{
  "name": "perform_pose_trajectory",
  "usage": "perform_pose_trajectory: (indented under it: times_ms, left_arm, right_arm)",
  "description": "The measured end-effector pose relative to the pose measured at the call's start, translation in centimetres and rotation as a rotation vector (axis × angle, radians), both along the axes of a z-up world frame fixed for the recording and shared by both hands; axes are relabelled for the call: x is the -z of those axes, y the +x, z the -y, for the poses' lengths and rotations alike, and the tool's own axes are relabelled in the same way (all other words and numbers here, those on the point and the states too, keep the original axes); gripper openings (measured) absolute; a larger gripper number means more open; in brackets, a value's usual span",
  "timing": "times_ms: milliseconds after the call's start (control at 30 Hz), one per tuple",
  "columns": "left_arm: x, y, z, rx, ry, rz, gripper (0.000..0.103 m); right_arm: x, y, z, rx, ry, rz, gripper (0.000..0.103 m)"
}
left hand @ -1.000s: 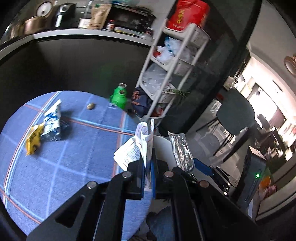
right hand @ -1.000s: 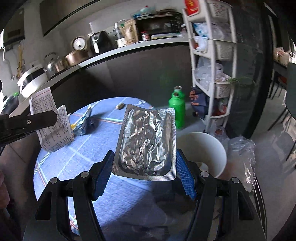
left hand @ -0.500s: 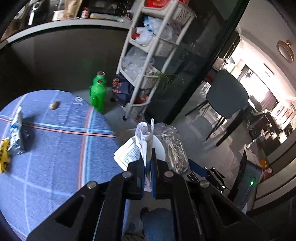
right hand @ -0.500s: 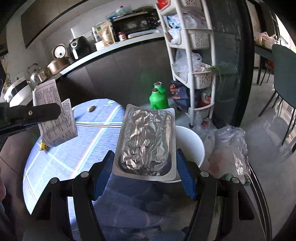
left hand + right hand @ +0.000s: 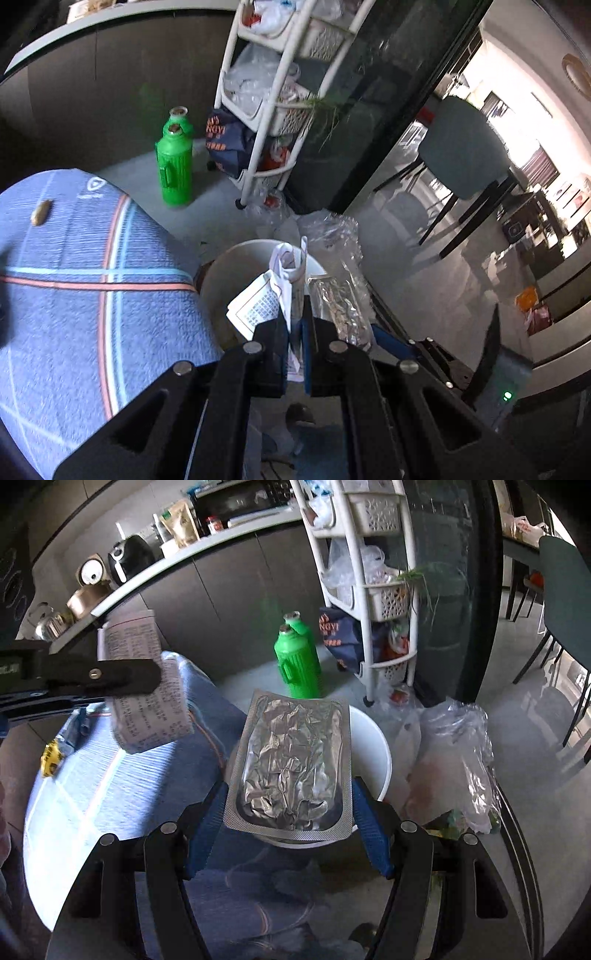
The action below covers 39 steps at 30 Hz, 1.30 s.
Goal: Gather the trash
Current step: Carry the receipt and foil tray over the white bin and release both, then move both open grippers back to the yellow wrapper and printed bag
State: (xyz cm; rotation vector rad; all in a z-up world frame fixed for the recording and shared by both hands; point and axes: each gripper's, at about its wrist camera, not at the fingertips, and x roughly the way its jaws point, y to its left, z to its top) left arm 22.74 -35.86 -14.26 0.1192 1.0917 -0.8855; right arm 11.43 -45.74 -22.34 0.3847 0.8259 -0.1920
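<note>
So the left gripper [image 5: 294, 345] has its two fingers pinched tight on a printed paper slip [image 5: 271, 295], which sticks up curled and crumpled right over the mouth of the white trash bin [image 5: 221, 273]. From the right wrist view the same slip [image 5: 146, 686] hangs off the left gripper's black finger, over the edge of the table.

The right gripper [image 5: 288, 812] is clamping a silver foil pouch [image 5: 291, 764] across its width, blue pads pressed against both long edges, flat face toward the camera. The pouch sits in front of the bin [image 5: 373, 746], covering most of the opening from that angle. In the left view the pouch [image 5: 340, 299] is just beside the slip, on its right.

The bin stands on the floor right next to the round table with the blue striped cloth [image 5: 74, 295]. There's a yellow wrapper [image 5: 51, 755] lying on the cloth near its left edge, and a small brown scrap [image 5: 40, 211] toward the far side.

Next to the bin there's a clear plastic bag [image 5: 458, 760] on the floor. Farther back stand two green bottles [image 5: 299, 657] and a white storage rack [image 5: 373, 590] with baskets.
</note>
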Motion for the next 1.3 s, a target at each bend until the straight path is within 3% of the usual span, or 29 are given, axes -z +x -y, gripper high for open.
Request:
perform_pose_trajectory:
  times_ms: [233, 300, 433, 533, 567, 733, 967, 1300]
  left_arm:
    - [3.6, 2.5, 2.5, 0.006, 0.050, -0.047, 0.008]
    - [4.1, 2.6, 3.0, 0.011, 0.057, -0.044, 0.013]
    - [3.8, 2.6, 3.2, -0.021, 0.063, 0.002, 0.047]
    - [3.1, 2.7, 2.7, -0.053, 0.045, 0.034, 0.064]
    - [2.8, 2.7, 2.6, -0.065, 0.041, 0.044, 0.073]
    - [1.0, 2.3, 1.2, -0.130, 0.016, 0.103, 0.098]
    - [-0.9, 1.2, -1.2, -0.185, 0.015, 0.133, 0.099]
    - [-5.7, -1.8, -6.1, -0.275, 0.014, 0.172, 0.099]
  right_arm:
    - [2.1, 2.4, 1.5, 0.002, 0.004, -0.033, 0.064]
    - [2.5, 3.0, 1.8, -0.001, 0.002, -0.040, 0.065]
    - [3.0, 3.7, 1.8, -0.026, -0.044, -0.052, 0.078]
    - [3.0, 3.2, 1.6, -0.046, -0.070, -0.032, 0.092]
    - [3.0, 3.0, 1.5, -0.048, -0.073, -0.028, 0.094]
    - [2.4, 2.0, 1.1, -0.067, -0.075, -0.019, 0.094]
    - [0.6, 0.7, -0.1, -0.073, -0.074, -0.003, 0.094]
    - [-4.6, -1.4, -2.8, -0.100, -0.111, 0.083, 0.094]
